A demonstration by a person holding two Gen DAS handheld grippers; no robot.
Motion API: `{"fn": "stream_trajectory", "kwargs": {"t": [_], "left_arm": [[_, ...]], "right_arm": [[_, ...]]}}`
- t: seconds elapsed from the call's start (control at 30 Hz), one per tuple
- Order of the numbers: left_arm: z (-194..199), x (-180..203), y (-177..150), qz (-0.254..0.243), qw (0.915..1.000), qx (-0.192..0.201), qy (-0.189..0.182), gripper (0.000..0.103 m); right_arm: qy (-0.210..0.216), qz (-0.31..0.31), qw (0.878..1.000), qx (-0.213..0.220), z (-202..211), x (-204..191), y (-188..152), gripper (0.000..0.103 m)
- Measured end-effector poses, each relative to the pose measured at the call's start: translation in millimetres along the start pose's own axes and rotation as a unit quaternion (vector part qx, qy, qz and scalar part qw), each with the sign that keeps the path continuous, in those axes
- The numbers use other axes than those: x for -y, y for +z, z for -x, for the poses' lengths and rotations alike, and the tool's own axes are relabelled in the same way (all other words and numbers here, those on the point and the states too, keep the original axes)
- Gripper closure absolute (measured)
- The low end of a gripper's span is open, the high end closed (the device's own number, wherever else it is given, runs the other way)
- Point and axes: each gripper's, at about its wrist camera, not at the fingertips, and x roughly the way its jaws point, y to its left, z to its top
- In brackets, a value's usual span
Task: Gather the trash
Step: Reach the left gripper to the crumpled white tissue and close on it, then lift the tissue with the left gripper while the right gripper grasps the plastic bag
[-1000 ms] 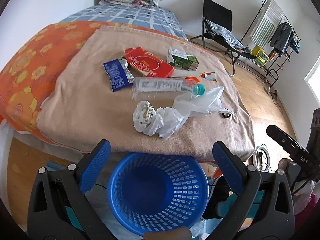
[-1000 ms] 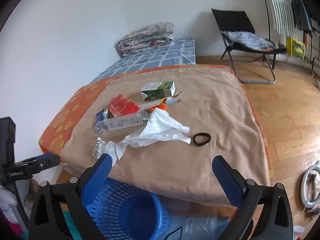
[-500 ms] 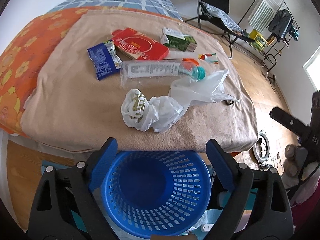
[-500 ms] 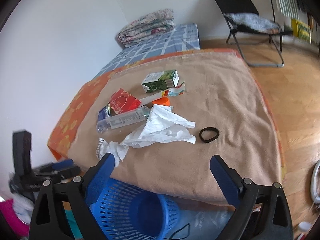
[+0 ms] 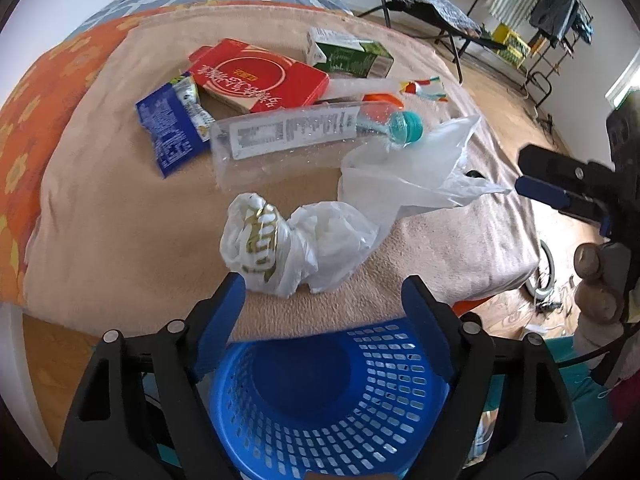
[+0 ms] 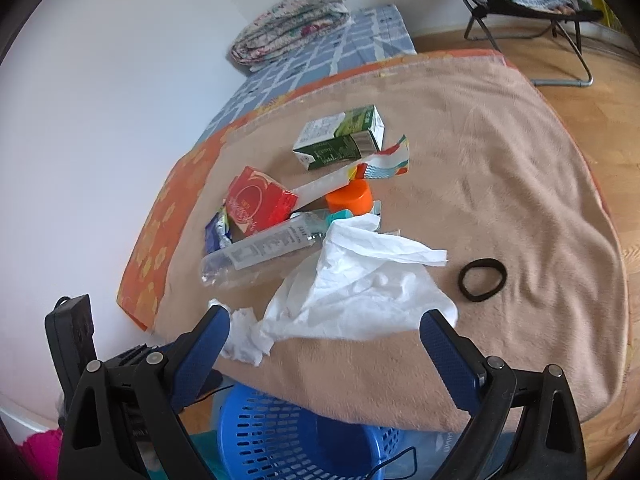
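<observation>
left wrist view: the crumpled white bag (image 5: pixel 288 248) lies at the near edge of the tan blanket (image 5: pixel 100 216), just above the blue basket (image 5: pixel 332 400) that stands on the floor below that edge. since a second ago the bag has grown large in this view and now sits just beyond the left gripper (image 5: pixel 320 292), whose fingers were wider then and are closing, with nothing between them yet. by my reading, the first pick is starting and no trash is in the basket.

farther from the basket lie the clear bottle (image 5: pixel 288 140), red box (image 5: pixel 260 76), blue wrapper (image 5: pixel 168 132) and green carton (image 5: pixel 348 54).

right wrist view: the right gripper (image 6: pixel 324 332) has also come nearer over the flat white bag (image 6: pixel 360 280), jaws spread and empty, tilted downward. the left gripper pitches down more steeply.
</observation>
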Motion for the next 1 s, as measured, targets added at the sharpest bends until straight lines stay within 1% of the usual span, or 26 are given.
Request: {"fn": "stream_trajectory", "kwargs": {"t": [0.17,0.3,0.43,0.47,0.57,0.63,0.67,0.73,0.77,0.8,0.83,0.87,0.93,1.0], "left_arm": [[-19,-1,11,-0.012,0.9997,-0.009,0.017,0.020],[-24,-3,16,-0.022,0.9995,-0.006,0.021,0.020],[-28,-10,20,-0.015,0.9994,-0.005,0.030,0.021],[-28,-13,21,-0.012,0.9994,-0.005,0.031,0.024],[-27,-17,24,-0.007,0.9996,-0.002,0.026,0.027],[-27,-18,24,-0.007,0.9996,-0.001,0.026,0.029],[-27,-19,25,-0.007,0.9996,0.001,0.026,0.030],[-26,-20,25,-0.006,0.9996,0.002,0.026,0.032],[-26,-21,26,-0.005,0.9997,0.002,0.025,0.033],[-26,-23,27,-0.001,0.9997,0.003,0.022,0.034],[-25,-24,27,0.001,0.9998,0.003,0.020,0.035],[-24,-25,27,0.002,0.9998,0.004,0.019,0.036],[-23,-26,27,0.005,0.9998,0.005,0.016,0.038],[-21,-27,27,0.006,0.9999,0.006,0.014,0.041]], "right_arm": [[-0.003,-0.024,1.000,-0.019,-23,6,4,0.008],[-0.005,-0.044,0.999,-0.031,-38,12,7,0.009],[-0.013,-0.045,0.998,-0.041,-54,13,8,0.014],[-0.014,-0.043,0.998,-0.044,-58,12,9,0.015],[-0.009,-0.031,0.998,-0.049,-66,8,8,0.020],[-0.019,-0.016,0.998,-0.058,-73,3,6,0.032],[-0.022,-0.008,0.998,-0.063,-77,0,5,0.034],[-0.021,0.004,0.997,-0.074,-84,-4,3,0.051],[-0.018,0.008,0.997,-0.078,-86,-6,2,0.056],[-0.015,0.011,0.996,-0.084,-88,-7,1,0.065],[-0.013,0.013,0.996,-0.087,-89,-7,0,0.073],[-0.012,0.016,0.996,-0.089,-90,-7,-1,0.075],[-0.009,0.023,0.996,-0.088,-87,-8,-3,0.089],[-0.010,0.028,0.996,-0.084,-83,-8,-4,0.095]]}}
